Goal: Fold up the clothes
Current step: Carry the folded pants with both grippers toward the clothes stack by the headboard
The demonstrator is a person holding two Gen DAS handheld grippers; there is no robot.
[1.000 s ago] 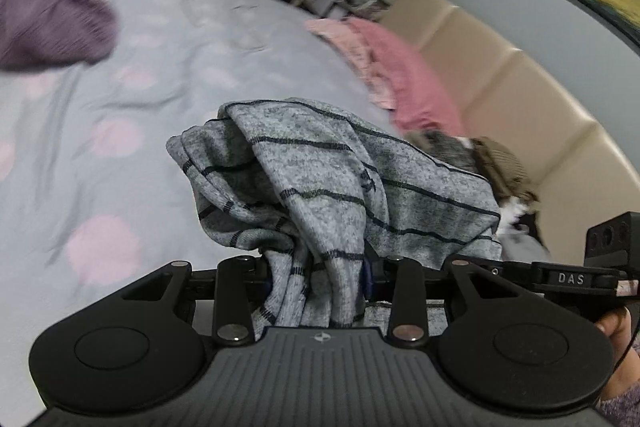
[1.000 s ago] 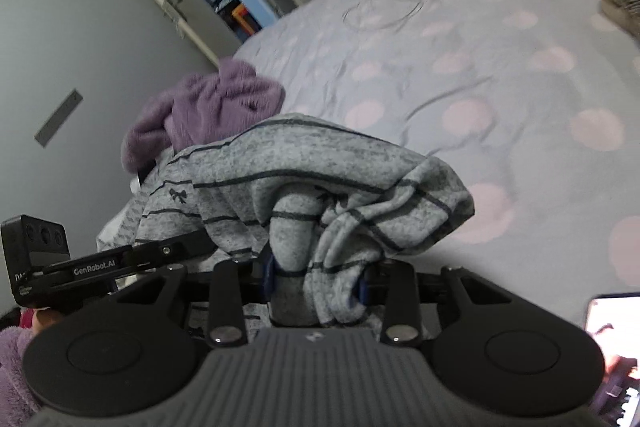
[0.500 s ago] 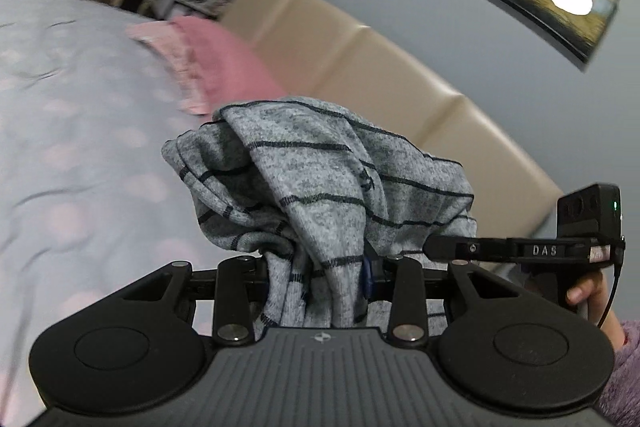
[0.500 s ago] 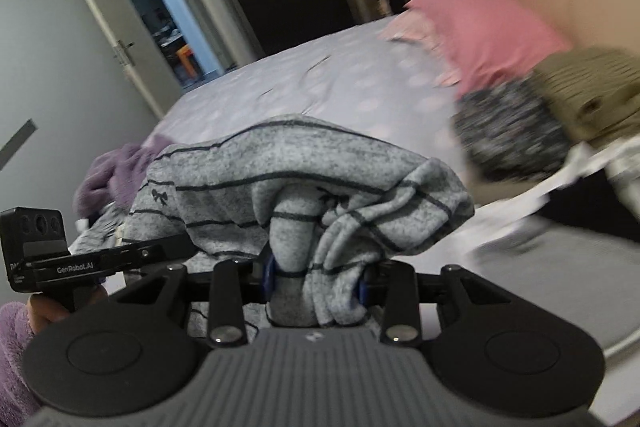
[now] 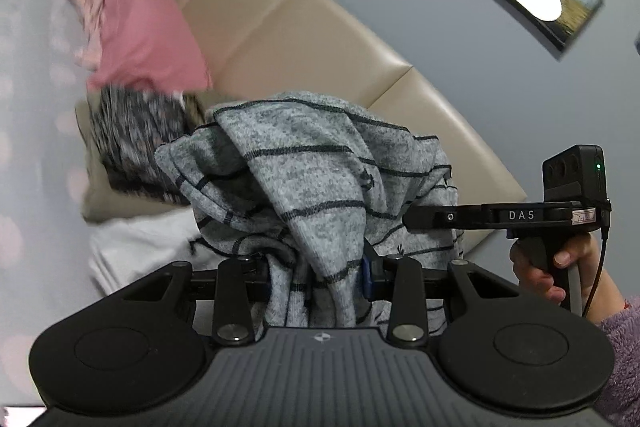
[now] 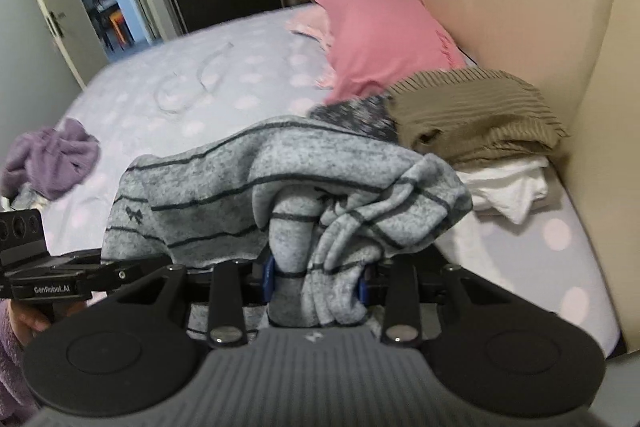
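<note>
You are facing the head of a bed (image 6: 200,95) with a pale dotted sheet and a padded cream headboard (image 6: 520,27). Against the headboard sits a stack of clothes: an olive ribbed piece (image 6: 472,115) on top, a white one (image 6: 508,187) under it, a dark speckled one (image 6: 356,115) beside it, and a pink garment (image 6: 380,35) farther back. A purple fleece heap (image 6: 48,155) lies well apart, near the bed's far edge.

The grey striped sweater (image 6: 280,179) is bunched and held off the sheet between your two tools. Your left gripper (image 5: 316,275) is closed on a thick wad of it, and your right gripper (image 6: 316,275) is likewise clamped on several gathered layers. It is a soft, light knit that will sag, stretch and slide out of shape, so a firmer hold on a hem or seam edge should serve you better than a wad. No baskets or boxes are in view; the stack is the only gathering place.
</note>
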